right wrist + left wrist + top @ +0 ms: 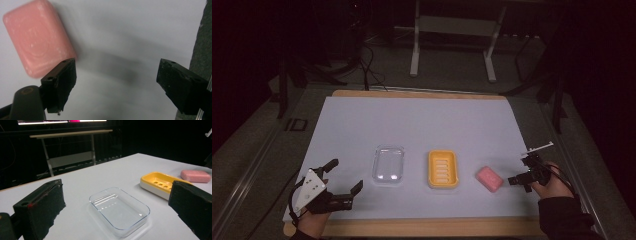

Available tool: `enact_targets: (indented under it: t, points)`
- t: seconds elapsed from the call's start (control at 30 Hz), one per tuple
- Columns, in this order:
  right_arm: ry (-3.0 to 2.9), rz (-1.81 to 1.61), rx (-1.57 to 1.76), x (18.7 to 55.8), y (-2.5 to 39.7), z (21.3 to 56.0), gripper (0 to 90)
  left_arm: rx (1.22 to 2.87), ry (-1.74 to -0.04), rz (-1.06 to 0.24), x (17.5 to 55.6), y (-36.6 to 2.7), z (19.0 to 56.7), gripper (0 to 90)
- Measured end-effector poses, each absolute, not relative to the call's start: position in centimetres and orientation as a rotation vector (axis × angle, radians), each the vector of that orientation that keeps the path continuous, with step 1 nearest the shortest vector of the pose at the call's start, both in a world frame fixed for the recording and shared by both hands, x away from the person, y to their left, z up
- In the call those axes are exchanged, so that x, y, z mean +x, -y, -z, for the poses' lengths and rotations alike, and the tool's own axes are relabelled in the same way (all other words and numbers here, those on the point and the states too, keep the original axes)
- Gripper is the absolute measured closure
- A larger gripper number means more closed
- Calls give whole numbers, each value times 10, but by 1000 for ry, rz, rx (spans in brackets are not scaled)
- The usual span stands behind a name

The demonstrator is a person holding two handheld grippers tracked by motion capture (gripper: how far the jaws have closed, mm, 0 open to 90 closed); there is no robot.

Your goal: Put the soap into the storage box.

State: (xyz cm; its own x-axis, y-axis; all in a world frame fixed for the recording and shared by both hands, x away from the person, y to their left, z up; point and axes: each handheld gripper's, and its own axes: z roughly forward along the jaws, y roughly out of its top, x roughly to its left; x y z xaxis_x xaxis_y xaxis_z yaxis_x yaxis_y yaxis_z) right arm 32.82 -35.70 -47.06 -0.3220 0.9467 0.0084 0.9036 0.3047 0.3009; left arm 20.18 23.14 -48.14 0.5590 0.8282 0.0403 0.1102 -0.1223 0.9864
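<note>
Beside the unmarked pink soap (489, 178), the right gripper (523, 170) gapes wide, as does the left gripper (343, 176).

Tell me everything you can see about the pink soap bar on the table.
The pink soap bar is a rounded rectangular block with soft corners and a smooth, slightly marbled surface. It lies flat on the pale table cover, turned at an angle, to the right of the yellow soap dish and apart from it. Nothing touches it. The right tool, jaws open, is close beside it; in the right gripper view the bar lies just beyond one jaw.
</note>
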Motion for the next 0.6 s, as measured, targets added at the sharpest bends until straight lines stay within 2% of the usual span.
enact_targets:
  t: [0.6]
  points:
    - [-2762, -47, 1642, 318, 354, 485, 158, 1592, -813, -749, 202, -231, 481, 7]
